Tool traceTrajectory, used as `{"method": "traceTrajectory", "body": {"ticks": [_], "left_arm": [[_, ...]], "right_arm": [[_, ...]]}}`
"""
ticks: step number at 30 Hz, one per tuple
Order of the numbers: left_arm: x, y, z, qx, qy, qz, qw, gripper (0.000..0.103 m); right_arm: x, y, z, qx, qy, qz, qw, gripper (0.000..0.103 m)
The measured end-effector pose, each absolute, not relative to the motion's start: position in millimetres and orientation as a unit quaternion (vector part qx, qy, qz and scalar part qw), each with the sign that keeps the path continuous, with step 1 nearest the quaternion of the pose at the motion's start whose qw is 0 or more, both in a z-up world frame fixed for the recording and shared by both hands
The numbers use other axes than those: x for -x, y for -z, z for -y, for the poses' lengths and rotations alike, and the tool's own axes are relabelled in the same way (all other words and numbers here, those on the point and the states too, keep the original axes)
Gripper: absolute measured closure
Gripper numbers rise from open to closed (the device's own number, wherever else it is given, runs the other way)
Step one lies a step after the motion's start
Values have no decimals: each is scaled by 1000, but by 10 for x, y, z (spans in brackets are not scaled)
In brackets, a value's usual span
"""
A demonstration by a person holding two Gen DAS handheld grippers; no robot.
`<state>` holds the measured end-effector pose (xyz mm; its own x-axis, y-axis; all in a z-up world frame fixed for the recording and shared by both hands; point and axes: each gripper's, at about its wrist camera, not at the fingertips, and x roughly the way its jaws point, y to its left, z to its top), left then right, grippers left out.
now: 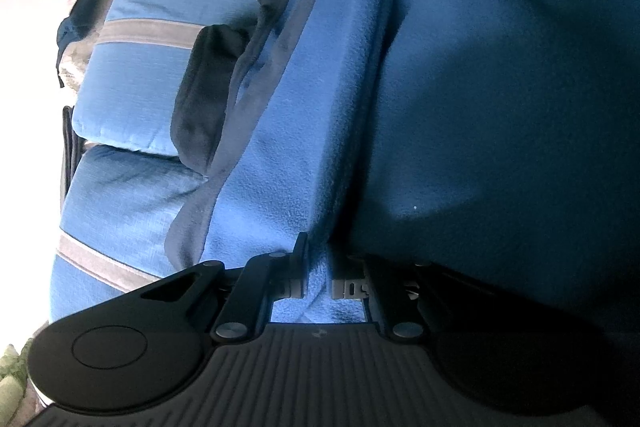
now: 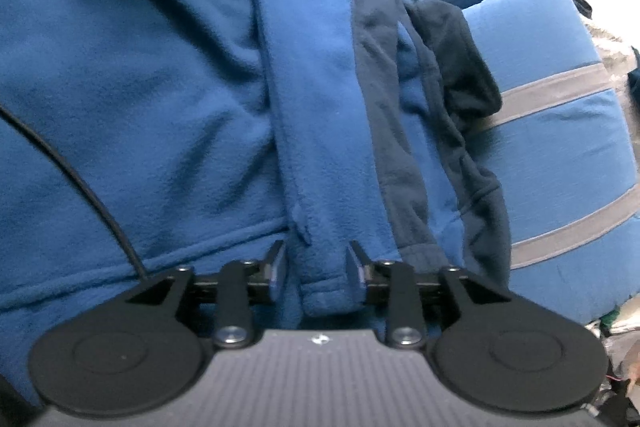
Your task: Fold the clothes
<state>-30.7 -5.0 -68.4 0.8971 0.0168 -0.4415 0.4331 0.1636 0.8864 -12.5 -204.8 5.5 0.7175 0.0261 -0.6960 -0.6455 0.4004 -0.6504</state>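
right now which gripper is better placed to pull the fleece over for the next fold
Left, probably. The left gripper is shut on the blue fleece, while the right gripper stands open around the hem, pads off the cloth, so it would need to regrip.

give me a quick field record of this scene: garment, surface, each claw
garment: blue fleece jacket with dark navy trim, lying bunched
surface: blue cushion with grey stripes
left claw: shut on a fold of the fleece
right claw: open, a fleece hem edge between its fingers, pads not pressing
cable: thin black, running across the fleece in the right wrist view
fold status: not yet neat, fabric creased
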Motion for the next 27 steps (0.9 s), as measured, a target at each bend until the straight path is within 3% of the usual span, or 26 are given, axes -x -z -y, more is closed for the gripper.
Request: {"method": "traceTrajectory", "body": {"ticks": [4,9,19,22,23,25,26,27], "left_arm": [[305,676,39,-628,142,-178,744,95],[317,608,6,-619,147,-170,753,95],[264,249,-146,-510,182,-171,823,95],[263,214,-169,-503,188,-168,827,95],[256,199,-178,-499,191,-169,828,95],[240,164,-200,-491,199,-172,831,95],[228,139,-216,-486,203,-175,832,92],[218,107,-242,-480,207,-177,834,90]], "right_arm": [[151,-199,1859,476,-234,-290,797,30],[168,-292,1254,462,-268,-221,816,31],[-40,252,254,524,-263,-108,803,36],[-123,367,132,547,-239,-87,798,43],[-147,402,108,554,-231,-80,796,50],[-194,473,58,568,-215,-66,792,72],[-207,488,47,567,-215,-67,792,93],[-203,479,55,561,-219,-75,795,95]]}}
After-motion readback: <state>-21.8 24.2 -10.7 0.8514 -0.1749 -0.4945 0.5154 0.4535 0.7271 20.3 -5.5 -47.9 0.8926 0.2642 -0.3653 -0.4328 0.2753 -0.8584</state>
